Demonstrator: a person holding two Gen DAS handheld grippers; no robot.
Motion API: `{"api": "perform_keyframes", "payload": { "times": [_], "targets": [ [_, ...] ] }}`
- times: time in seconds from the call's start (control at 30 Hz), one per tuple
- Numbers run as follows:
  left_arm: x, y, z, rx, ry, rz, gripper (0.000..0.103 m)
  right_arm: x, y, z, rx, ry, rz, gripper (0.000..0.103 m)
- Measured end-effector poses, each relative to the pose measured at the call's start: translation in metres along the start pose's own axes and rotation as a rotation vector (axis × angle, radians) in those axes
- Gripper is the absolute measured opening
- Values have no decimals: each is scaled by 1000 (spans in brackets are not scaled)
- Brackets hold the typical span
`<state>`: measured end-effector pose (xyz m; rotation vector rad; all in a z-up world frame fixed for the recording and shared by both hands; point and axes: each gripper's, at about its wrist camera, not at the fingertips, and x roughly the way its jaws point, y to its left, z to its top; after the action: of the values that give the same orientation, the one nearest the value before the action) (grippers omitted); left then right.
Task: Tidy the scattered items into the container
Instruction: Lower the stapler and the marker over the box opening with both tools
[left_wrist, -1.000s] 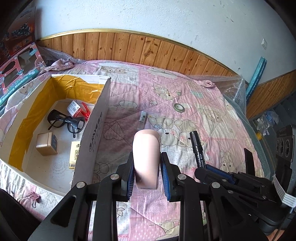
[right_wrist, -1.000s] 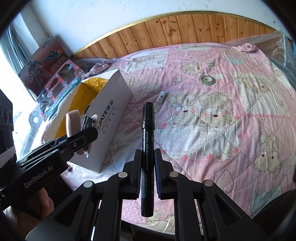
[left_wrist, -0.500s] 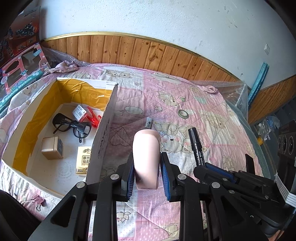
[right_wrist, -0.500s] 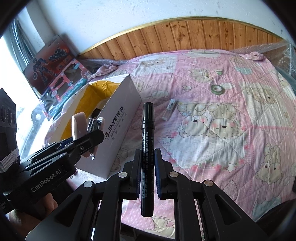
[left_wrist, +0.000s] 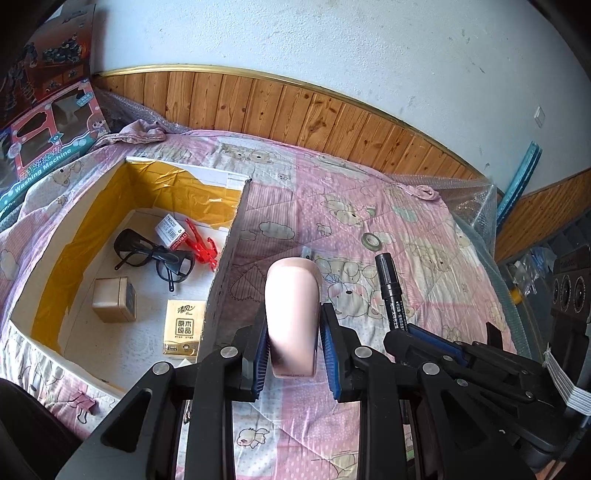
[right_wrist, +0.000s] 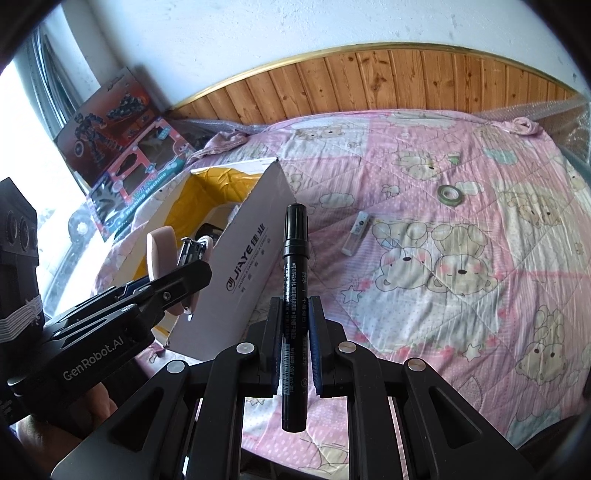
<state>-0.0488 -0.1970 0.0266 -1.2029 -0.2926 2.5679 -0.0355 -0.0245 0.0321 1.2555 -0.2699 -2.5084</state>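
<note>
Two tools in play, both loaded. Left tool (left_wrist: 291, 345) closed on a pink stapler (left_wrist: 292, 314), blue pads pressed to its flanks, nose pointing away from the camera; it hangs over the bed just right of the box wall. Right tool (right_wrist: 295, 332) clamped on a black marker (right_wrist: 294, 295), held upright along the fingers, cap end forward, barrel tail sticking out below the grip. The two tools sit side by side, the right one visible at the left wrist camera's lower right.

Cardboard box (left_wrist: 225, 266) sits on the pink bear-print bedspread (left_wrist: 369, 206), open top, yellow tape lining its inner walls. Inside, near to far: a tissue pack (left_wrist: 183, 332), a small gold box (left_wrist: 112, 299), black glasses (left_wrist: 153, 256), a red clip (left_wrist: 201, 247), a small white carton (left_wrist: 170, 230).

Loose on the bed beyond the tools: a small white eraser-like block (right_wrist: 356, 233), then a roll of green tape (right_wrist: 450, 194) further out. A pink binder clip (left_wrist: 85, 402) lies on the bedspread near the box's front edge.

Far side: wood panelling (left_wrist: 295, 110), toy boxes (left_wrist: 48, 147) at left.
</note>
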Motion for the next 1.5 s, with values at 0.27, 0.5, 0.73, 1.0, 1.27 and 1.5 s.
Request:
{"api": "perform_keyframes", "payload": {
  "times": [0.27, 0.5, 0.73, 1.0, 1.27, 1.5],
  "targets": [
    [-1, 15, 8, -24, -7, 19, 27, 7, 10, 9, -11, 2, 15, 13],
    [-5, 26, 16, -38, -21, 31, 27, 15, 20, 17, -28, 6, 28, 13],
    [-9, 44, 23, -62, -36, 47, 27, 20, 33, 27, -53, 6, 39, 13],
    [-11, 63, 27, -85, -43, 62, 27, 26, 49, 37, -78, 7, 51, 13],
    [-17, 80, 31, -107, -59, 76, 27, 31, 67, 48, -109, 5, 63, 13],
    [-24, 98, 33, -131, -73, 95, 27, 39, 81, 53, -130, 11, 78, 13]
  ]
}}
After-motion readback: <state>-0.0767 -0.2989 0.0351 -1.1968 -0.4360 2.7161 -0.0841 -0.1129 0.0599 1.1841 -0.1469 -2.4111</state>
